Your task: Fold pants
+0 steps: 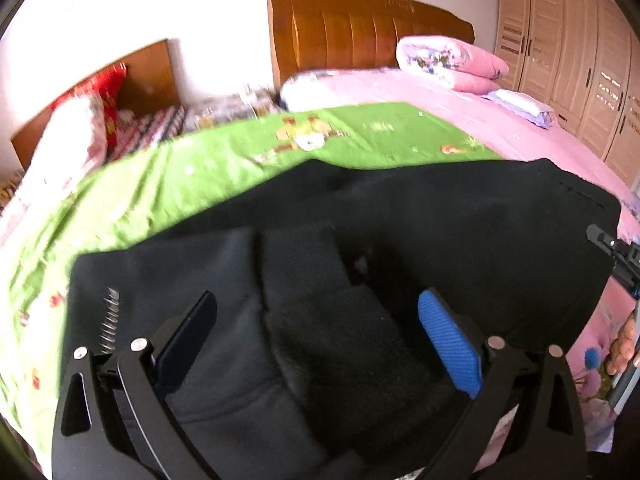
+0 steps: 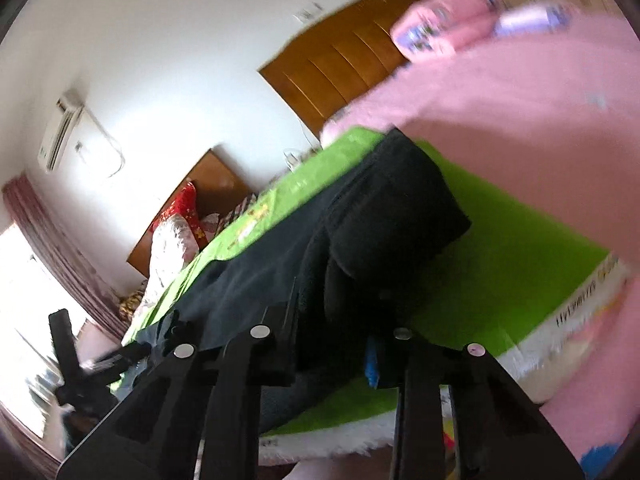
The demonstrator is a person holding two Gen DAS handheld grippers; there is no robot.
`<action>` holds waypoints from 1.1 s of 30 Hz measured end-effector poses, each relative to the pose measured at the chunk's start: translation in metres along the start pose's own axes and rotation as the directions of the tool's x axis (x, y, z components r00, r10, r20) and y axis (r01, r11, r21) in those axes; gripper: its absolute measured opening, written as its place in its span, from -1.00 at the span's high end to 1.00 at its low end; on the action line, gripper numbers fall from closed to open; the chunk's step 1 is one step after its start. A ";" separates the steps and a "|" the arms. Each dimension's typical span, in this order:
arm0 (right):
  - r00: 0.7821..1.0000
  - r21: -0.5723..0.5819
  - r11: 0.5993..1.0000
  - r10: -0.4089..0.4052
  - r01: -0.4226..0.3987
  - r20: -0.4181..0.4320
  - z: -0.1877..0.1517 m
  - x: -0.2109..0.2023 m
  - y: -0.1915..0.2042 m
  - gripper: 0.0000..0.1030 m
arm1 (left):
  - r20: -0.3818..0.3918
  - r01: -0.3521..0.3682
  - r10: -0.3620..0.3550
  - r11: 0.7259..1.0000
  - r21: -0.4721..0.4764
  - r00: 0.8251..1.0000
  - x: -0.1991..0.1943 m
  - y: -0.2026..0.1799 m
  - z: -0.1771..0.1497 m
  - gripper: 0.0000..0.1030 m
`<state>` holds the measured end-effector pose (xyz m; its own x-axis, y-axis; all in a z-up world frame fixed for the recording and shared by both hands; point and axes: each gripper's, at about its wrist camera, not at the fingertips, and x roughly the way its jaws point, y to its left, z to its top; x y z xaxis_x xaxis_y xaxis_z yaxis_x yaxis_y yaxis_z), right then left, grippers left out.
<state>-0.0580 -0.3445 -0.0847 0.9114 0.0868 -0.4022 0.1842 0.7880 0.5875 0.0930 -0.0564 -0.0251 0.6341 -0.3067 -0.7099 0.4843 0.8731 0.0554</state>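
Black pants lie on a green cartoon-print sheet on the bed, with folded layers bunched in front. My left gripper hovers over the near folded part, jaws wide apart with cloth below and between them, not clamped. In the right wrist view the pants stretch away over the green sheet. My right gripper is at the pants' near edge, with dark cloth between its jaws; the grip is blurred. The right gripper also shows at the right edge of the left wrist view.
A pink bedspread covers the bed, with folded pink quilts by the brown headboard. A second bed with red pillows stands to the left. Wardrobes line the right wall. An air conditioner hangs on the wall.
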 end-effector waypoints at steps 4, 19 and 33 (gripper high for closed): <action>0.999 -0.070 0.998 0.008 -0.005 0.034 0.008 -0.003 0.026 0.42 | -0.136 -0.054 0.062 0.997 0.062 0.989 0.038 -0.003 -0.012 -0.97; 0.910 -0.642 0.651 0.357 -0.406 -0.214 -0.056 0.035 0.299 0.81 | 0.070 -0.076 0.109 0.926 -0.370 0.992 -0.050 0.163 -0.033 -0.97; 0.879 -0.296 0.856 0.311 -0.424 -0.361 -0.061 0.067 0.200 0.81 | 0.052 0.089 -0.075 0.928 -0.362 0.996 -0.052 0.139 -0.063 -0.97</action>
<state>0.0172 -0.1439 -0.0369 0.7261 0.5411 -0.4243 -0.3375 0.8180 0.4657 0.0893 0.1044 -0.0244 0.6260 -0.3907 -0.6749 0.2876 0.9201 -0.2659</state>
